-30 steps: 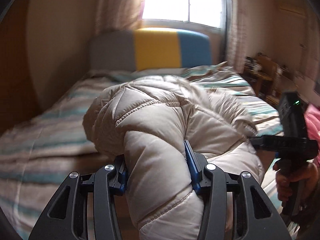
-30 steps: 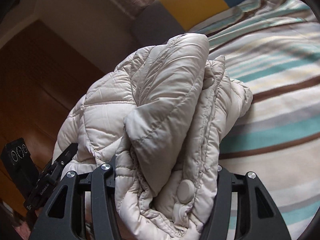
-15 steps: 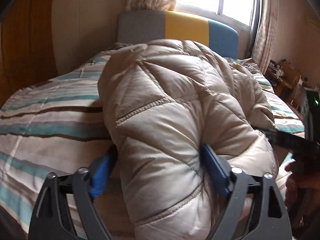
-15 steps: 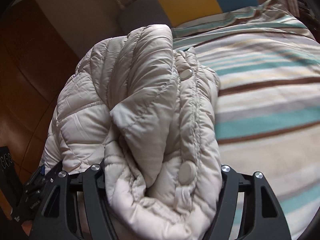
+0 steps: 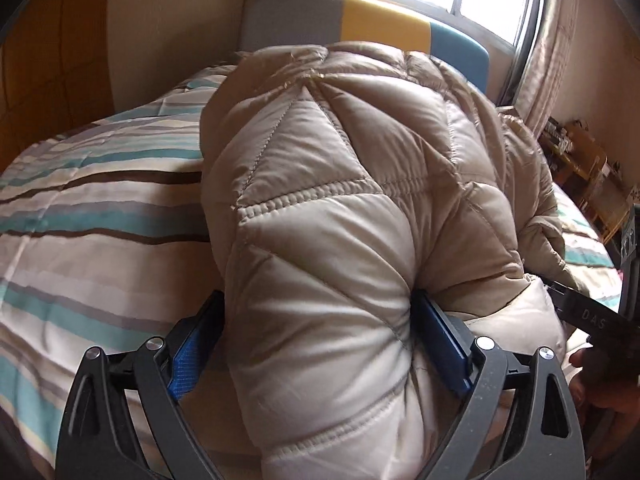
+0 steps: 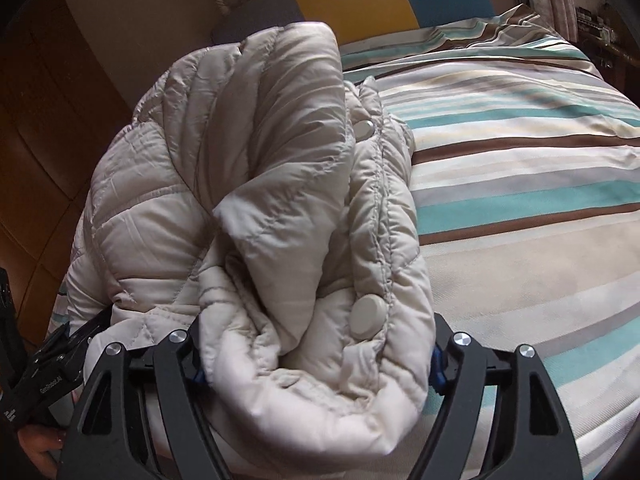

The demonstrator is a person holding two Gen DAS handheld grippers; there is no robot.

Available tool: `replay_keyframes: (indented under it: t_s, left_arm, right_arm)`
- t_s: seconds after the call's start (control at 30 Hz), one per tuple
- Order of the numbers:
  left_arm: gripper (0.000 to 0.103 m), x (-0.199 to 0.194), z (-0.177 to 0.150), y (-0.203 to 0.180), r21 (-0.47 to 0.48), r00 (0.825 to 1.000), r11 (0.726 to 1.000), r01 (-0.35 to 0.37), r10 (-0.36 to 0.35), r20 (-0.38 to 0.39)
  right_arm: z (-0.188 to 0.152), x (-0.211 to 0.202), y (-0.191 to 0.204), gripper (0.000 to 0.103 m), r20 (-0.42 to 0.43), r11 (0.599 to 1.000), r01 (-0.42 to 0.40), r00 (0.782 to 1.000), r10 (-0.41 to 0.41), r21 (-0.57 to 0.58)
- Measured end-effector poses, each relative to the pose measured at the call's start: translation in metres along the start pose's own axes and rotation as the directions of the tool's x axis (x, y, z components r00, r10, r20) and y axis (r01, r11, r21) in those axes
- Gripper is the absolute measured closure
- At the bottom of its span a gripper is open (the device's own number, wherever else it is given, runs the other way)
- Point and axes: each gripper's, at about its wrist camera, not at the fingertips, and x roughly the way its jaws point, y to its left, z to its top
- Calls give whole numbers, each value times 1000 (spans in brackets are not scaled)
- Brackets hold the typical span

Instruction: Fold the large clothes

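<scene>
A beige quilted puffer jacket (image 5: pixel 360 208) lies bunched on the striped bed. Its padded bulge sits between the jaws of my left gripper (image 5: pixel 316 304), which are opening wide. The left blue pad (image 5: pixel 188 356) shows bare beside the fabric, and the right one just touches it. In the right wrist view, the jacket's (image 6: pixel 248 184) snap-button edge fills my right gripper (image 6: pixel 316 332). Those jaws are opening too, and both fingers are still against the bundle. Each gripper shows at the edge of the other's view.
A striped duvet (image 6: pixel 520 184) covers the bed (image 5: pixel 92 216), with a grey, yellow and blue headboard (image 5: pixel 360 28) at its far end. A bright window and curtains (image 5: pixel 548 52) are behind it. A wooden wardrobe (image 6: pixel 44 128) stands on the left and cluttered shelves (image 5: pixel 580 156) on the right.
Both grippers' jaws have spread apart around the jacket. The left gripper has sunk toward the bed and rolled a little. The jacket bundle has puffed out and settled lower on the duvet.
</scene>
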Motion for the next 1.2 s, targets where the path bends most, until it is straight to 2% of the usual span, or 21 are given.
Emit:
replay_keyframes:
  t_s: [0.07, 0.17, 0.23, 0.37, 0.43, 0.5, 0.53, 0.6, 0.7, 0.77, 0.87, 0.97, 1.07, 1.2]
  left_arm:
    - [3, -6, 1, 3, -28, 1000, 1000, -8, 8, -12]
    - [3, -16, 5, 8, -62, 1000, 998, 16, -17, -25]
    - [3, -28, 7, 13, -78, 1000, 997, 5, -5, 0]
    - [3, -49, 21, 21, -108, 998, 994, -5, 12, 67]
    - [3, -54, 35, 23, -109, 995, 994, -10, 20, 93]
    - [3, -55, 49, 21, -103, 993, 994, -26, 37, 109]
    - [3, -53, 57, 19, -97, 992, 995, -32, 43, 114]
    - [3, -46, 71, 13, -83, 993, 996, -35, 44, 110]
    - [3, -23, 95, -6, -18, 995, 998, -64, 65, 79]
    - [3, -7, 106, -14, 8, 995, 996, -87, 86, 56]
    - [3, 14, 123, -25, 35, 994, 995, -94, 91, 64]
    - [3, 44, 129, -34, 89, 991, 987, -131, 128, 33]
    - [3, 72, 124, -31, 70, 995, 994, -89, 92, -43]
    - [3, 87, 116, -24, 56, 996, 995, -79, 80, -27]
  right_arm:
    - [4, -11, 0, 17, 16, 1000, 5, 1000, -5, 20]
    - [6, -39, -1, 15, 74, 1000, -18, 997, 17, 20]
    - [9, -59, -3, 15, 125, 1000, 24, 992, -26, 18]
    - [31, -89, -5, 15, 192, 998, 42, 980, -49, 42]
    - [48, -89, -1, 18, 199, 999, 29, 979, -34, 28]
    - [66, -88, 13, 27, 203, 1000, 17, 979, -12, -20]
    - [75, -83, 23, 29, 203, 998, 15, 979, -3, -57]
    - [89, -66, 38, 41, 195, 992, 17, 981, 8, -124]
    - [111, -31, 60, 55, 169, 977, 47, 985, -11, -209]
    - [128, -5, 67, 58, 149, 973, 72, 988, -40, -218]
    - [141, 32, 63, 60, 113, 970, 116, 989, -94, -212]
    - [141, 70, 51, 62, 39, 964, 154, 988, -149, -217]
    - [131, 89, 49, 62, 51, 941, 197, 980, -190, -276]
    - [130, 104, 41, 61, 9, 949, 167, 985, -171, -269]
